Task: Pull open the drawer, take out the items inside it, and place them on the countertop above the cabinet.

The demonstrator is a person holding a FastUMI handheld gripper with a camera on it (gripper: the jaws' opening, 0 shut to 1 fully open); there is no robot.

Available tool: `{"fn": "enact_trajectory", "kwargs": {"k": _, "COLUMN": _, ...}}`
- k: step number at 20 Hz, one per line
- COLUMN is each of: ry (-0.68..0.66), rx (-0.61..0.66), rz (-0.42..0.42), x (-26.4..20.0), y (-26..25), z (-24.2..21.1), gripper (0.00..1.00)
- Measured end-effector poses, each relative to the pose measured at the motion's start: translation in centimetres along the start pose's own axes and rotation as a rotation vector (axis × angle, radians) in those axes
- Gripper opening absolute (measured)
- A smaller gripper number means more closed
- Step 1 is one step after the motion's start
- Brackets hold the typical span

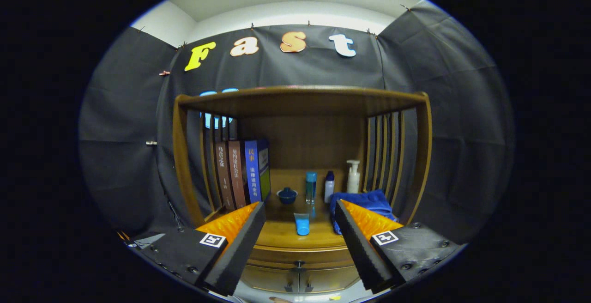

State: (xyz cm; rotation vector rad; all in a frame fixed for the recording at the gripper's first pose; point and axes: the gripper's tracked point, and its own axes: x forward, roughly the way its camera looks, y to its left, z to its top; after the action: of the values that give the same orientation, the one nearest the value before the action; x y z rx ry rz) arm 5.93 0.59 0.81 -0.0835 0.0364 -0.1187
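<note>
Five items on countertop [281,236]: tube [302,224], cloth [364,201], bowl [286,195], two bottles; drawer [300,256] looks closed below. Gripper [300,229] released, empty; unloading likely finished.

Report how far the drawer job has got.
Done: a blue tube already lies on the countertop; whether it came from the drawer I cannot tell. In hand: nothing; the tool is open and empty. Left: the drawer looks closed, knob untouched.
</note>
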Motion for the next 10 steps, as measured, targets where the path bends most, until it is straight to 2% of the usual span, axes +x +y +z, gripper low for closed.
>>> {"fn": "enact_trajectory", "kwargs": {"k": 4, "ry": -0.044, "rx": 0.007, "rz": 0.007, "x": -2.2, "y": 0.4, "z": 2.2, "gripper": 0.99}}
{"fn": "enact_trajectory", "kwargs": {"k": 10, "ry": -0.046, "rx": 0.011, "rz": 0.007, "x": -3.3, "y": 0.4, "z": 2.5, "gripper": 0.99}}
